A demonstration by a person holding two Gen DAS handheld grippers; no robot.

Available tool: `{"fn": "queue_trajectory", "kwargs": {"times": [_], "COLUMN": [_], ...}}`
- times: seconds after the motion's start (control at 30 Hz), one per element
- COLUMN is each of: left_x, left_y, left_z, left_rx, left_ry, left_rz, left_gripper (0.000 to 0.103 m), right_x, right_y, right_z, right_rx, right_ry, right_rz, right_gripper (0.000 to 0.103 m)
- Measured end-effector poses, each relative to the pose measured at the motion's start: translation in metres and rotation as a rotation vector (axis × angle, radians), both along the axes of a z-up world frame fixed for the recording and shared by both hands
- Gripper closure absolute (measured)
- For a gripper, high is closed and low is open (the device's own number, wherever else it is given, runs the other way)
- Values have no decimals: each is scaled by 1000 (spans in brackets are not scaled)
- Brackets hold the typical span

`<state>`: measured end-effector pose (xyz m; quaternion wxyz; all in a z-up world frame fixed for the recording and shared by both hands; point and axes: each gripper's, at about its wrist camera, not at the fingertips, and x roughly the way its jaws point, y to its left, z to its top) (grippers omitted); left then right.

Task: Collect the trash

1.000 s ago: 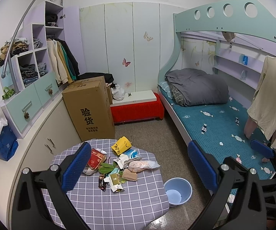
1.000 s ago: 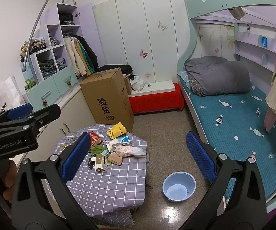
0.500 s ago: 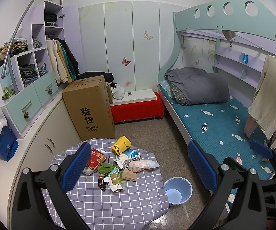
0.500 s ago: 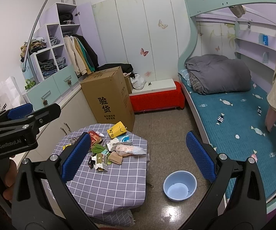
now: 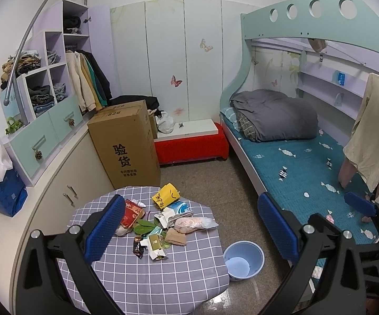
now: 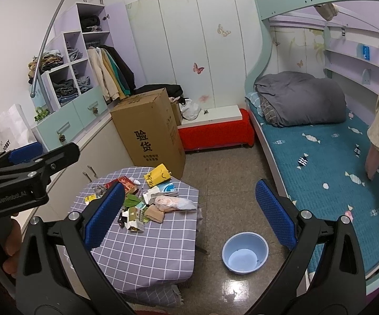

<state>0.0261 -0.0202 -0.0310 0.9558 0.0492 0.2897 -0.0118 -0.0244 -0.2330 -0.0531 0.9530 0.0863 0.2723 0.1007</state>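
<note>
Nothing is collected yet, as far as I can judge. My left gripper (image 5: pixel 189 225) hangs high above the room with its jaws spread wide and nothing between them, and my right gripper (image 6: pixel 189 210) is the same: wide apart, empty, well clear of everything. All the trash (image 5: pixel 160 223) lies in a loose heap on the small checked table (image 5: pixel 163 283) at the near left: a yellow bag (image 5: pixel 166 195) at the far edge, a red packet (image 5: pixel 131 213) to the left, a clear plastic bag (image 5: pixel 194 223) to the right, green leaves (image 5: pixel 144 228) and small cartons (image 5: pixel 155 245) nearer me. The blue bin (image 5: pixel 243 260) stands on the floor just right of the table, and it looks empty inside. So the whole job remains: I must come down to the heap, take the pieces and carry them to the bin.
</note>
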Motion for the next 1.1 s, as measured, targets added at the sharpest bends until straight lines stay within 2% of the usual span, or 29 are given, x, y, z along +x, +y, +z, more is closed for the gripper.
{"fn": "queue_trajectory", "kwargs": {"times": [0.33, 0.43, 0.53, 0.63, 0.83, 1.0, 1.1], "left_x": [8, 10, 19, 30, 56, 85, 104], "left_y": [10, 24, 49, 82, 137, 172, 176], "left_z": [-6, -11, -21, -38, -85, -127, -151], "left_rx": [2, 6, -25, -72, -108, -160, -179], "left_ry": [66, 90, 141, 206, 335, 446, 507], "left_rz": [84, 114, 151, 194, 223, 214, 165], "left_gripper": [4, 4, 4, 4, 4, 4, 4], "right_x": [22, 33, 46, 59, 91, 119, 131], "right_y": [-2, 6, 22, 39, 77, 103, 115], "right_z": [-10, -18, -30, -45, -81, -109, -121], "right_rx": [-10, 6, 0, 6, -5, -26, -50], "right_ry": [52, 72, 109, 164, 284, 375, 398], "right_rz": [48, 70, 98, 120, 136, 103, 76], "right_gripper": [6, 6, 6, 6, 6, 6, 6]}}
